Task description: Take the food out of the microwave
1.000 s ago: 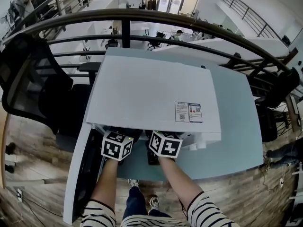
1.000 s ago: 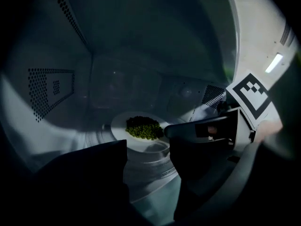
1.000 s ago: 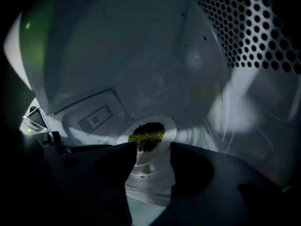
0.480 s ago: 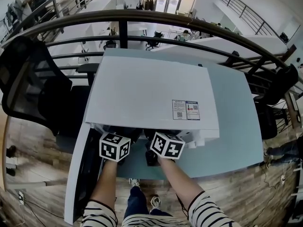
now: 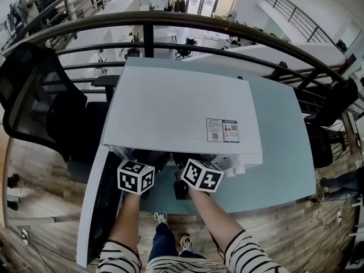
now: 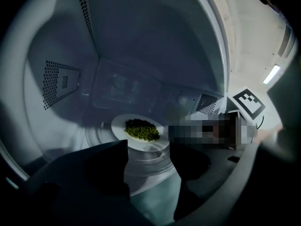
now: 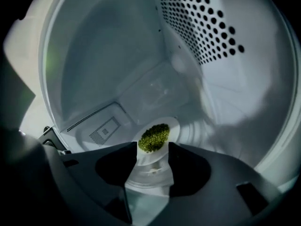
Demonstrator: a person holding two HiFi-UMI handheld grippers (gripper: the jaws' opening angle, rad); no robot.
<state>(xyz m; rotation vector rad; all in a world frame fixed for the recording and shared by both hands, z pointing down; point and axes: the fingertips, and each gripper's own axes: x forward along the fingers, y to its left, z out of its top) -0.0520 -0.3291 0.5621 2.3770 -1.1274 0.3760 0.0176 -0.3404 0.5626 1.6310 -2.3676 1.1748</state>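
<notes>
Left tongs hanging apart, empty | right tongs gaping toward white round plate of green peas at 12 o'clock, seemingly lining up a rim grasp

Head view is bright, bowed at the edges. Inside the microwave both gripper views are dim, bluish, perhaps soft.

The microwave casing looks like matt white painted metal, the plate glossy white ceramic, the turntable smooth clear glass.

A black mesh chair stands beside the pale-blue table.
</notes>
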